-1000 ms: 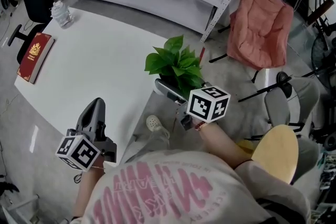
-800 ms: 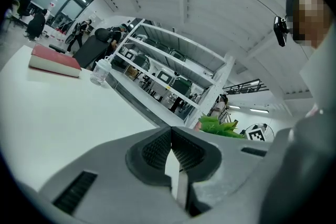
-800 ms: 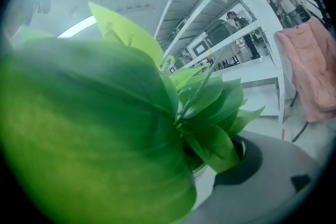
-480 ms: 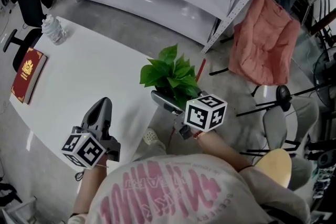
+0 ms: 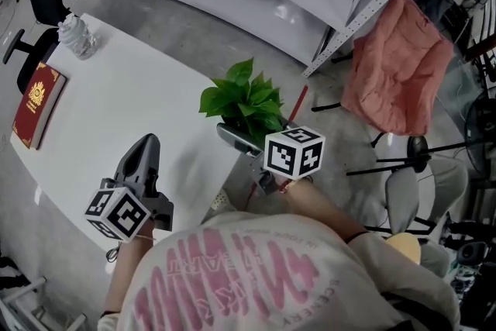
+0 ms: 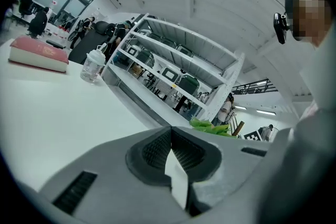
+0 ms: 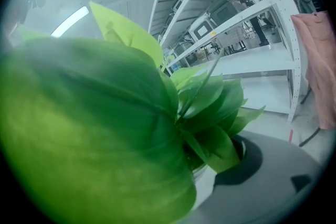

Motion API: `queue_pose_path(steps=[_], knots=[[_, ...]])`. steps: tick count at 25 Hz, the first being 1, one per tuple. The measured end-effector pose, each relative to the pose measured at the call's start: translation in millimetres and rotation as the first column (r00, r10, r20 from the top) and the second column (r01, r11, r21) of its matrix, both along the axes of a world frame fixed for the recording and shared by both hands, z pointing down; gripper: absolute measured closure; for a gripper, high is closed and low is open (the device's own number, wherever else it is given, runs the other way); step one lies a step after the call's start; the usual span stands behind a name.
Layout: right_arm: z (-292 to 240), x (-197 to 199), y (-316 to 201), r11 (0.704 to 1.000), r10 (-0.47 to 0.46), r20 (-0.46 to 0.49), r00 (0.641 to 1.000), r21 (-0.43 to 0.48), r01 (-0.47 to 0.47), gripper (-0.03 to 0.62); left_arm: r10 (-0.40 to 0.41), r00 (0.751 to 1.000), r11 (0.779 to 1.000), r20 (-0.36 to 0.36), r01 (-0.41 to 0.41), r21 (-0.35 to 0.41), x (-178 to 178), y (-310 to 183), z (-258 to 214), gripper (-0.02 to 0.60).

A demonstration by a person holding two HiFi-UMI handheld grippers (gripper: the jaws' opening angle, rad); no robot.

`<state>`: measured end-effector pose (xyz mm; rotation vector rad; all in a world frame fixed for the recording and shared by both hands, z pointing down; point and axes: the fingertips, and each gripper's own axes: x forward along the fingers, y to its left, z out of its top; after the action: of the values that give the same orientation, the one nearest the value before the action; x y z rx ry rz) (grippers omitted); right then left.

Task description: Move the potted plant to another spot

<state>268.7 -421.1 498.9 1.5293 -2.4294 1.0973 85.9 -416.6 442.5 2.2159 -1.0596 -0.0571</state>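
Potted plant (image 5: 244,101), clamped in our right hand-held gripper (image 5: 245,142), has edged toward the worktop (image 5: 132,97), so we are mid-carry; our left hand-held gripper (image 5: 145,154) is closed and empty.

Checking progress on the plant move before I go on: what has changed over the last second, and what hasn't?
Little has changed. The right gripper stays shut on the green-leaved potted plant and seems to have carried it slightly in over the edge of the white table. The left gripper, shut and empty, the red book and the clear plastic bottle kept their places.
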Motion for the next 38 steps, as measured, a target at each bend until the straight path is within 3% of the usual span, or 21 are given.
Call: queue_pose_path(steps=[18, 25, 38], knots=[[19.1, -38.5, -49.0, 0.986, -0.166, -0.026, 0.986, -0.024, 0.165, 0.059, -0.177, 0.984, 0.984, 0.024, 0.177, 0.005, -39.9, -7.0, -1.2, 0.578], [17.7, -39.3, -55.2, 0.972, -0.231, -0.011, 0.973, -0.037, 0.23, 0.059, -0.279, 0.96, 0.96, 0.025, 0.28, -0.012, -43.9, 1.1, -6.0, 0.578], [19.2, -45.8, -52.3, 0.944, -0.329, -0.082, 0.941, -0.031, 0.328, 0.059, -0.393, 0.919, 0.919, 0.032, 0.393, -0.008, -44.1, 34.4, -15.7, 0.578]])
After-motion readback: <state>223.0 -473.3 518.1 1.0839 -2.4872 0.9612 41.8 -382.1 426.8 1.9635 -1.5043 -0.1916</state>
